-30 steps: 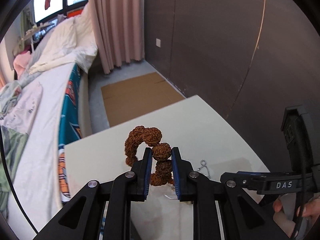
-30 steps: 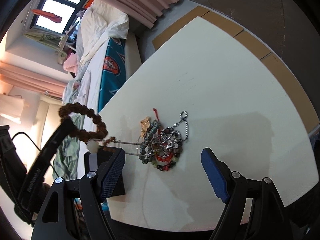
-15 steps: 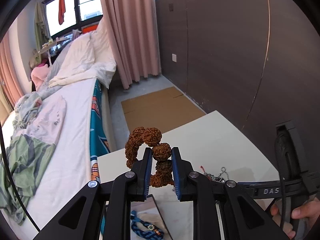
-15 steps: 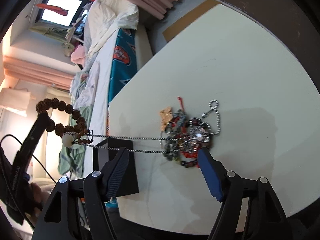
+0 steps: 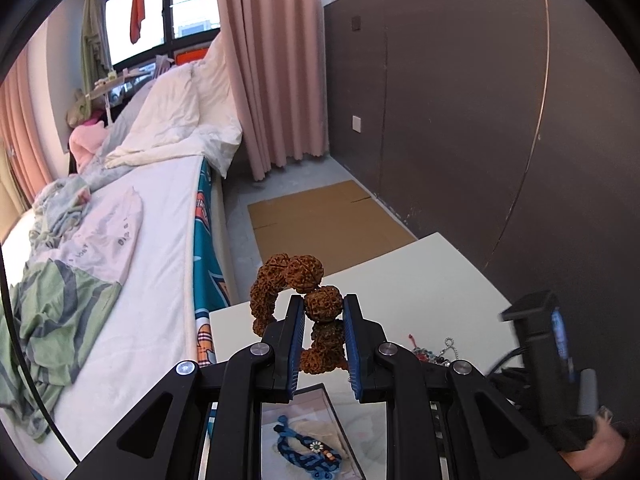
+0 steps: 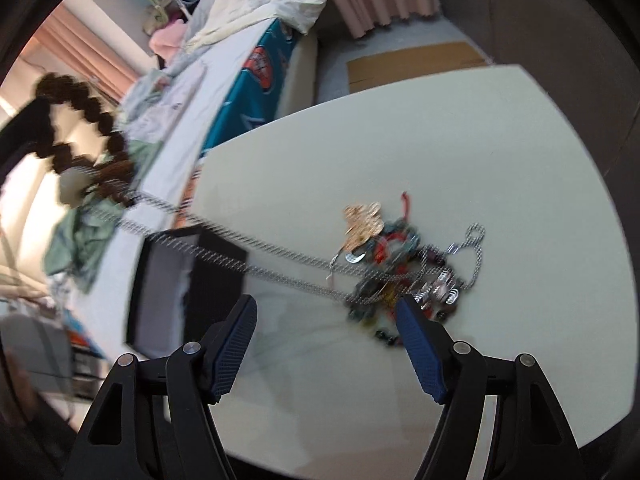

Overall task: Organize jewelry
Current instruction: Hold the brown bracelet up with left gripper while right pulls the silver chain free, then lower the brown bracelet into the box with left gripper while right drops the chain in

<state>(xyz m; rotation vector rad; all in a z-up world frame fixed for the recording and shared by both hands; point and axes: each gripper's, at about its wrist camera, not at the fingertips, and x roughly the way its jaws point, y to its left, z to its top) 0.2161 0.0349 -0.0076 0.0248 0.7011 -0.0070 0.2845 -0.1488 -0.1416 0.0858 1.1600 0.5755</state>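
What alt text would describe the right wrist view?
The open right gripper hovers over a tangled jewelry pile on the white table. A silver chain stretches taut from the pile to a lifted brown bead bracelet, above a black box.

A bed with a white sheet is seen along the left of the left wrist view, with a white duvet heaped at its far end and a green striped cloth at lower left. Pink curtains are hung at upper centre beside a window. Flattened cardboard is laid on the floor before a dark wall panel.
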